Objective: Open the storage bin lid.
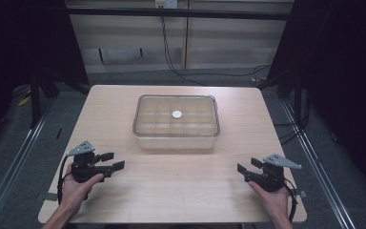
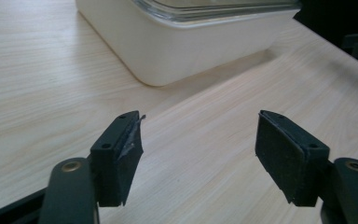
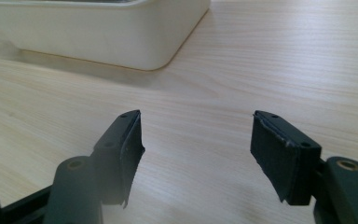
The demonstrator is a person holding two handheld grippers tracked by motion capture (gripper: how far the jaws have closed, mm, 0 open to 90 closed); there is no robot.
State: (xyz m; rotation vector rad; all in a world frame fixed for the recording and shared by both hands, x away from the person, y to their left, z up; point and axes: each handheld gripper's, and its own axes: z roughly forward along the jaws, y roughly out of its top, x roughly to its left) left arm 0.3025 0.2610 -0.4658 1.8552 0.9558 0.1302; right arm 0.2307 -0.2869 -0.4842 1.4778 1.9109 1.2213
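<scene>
A cream-white rectangular box with a clear lid (image 1: 176, 123) stands in the middle of the wooden table (image 1: 181, 186); a small white round knob (image 1: 177, 114) sits on the lid. My left gripper (image 1: 115, 161) rests low at the table's near left, held by a hand, jaws open and empty, pointing toward the box (image 2: 177, 42). My right gripper (image 1: 248, 168) sits at the near right, also open with bare wood between its jaws. In the right gripper view the box corner (image 3: 121, 32) lies ahead at upper left. Both grippers (image 2: 198, 154) (image 3: 196, 154) stay apart from the box.
The table's near edge (image 1: 171, 222) runs just behind both hands. Dark floor, metal rails and cables (image 1: 171, 57) surround the table. Bare wood lies between the two grippers in front of the box.
</scene>
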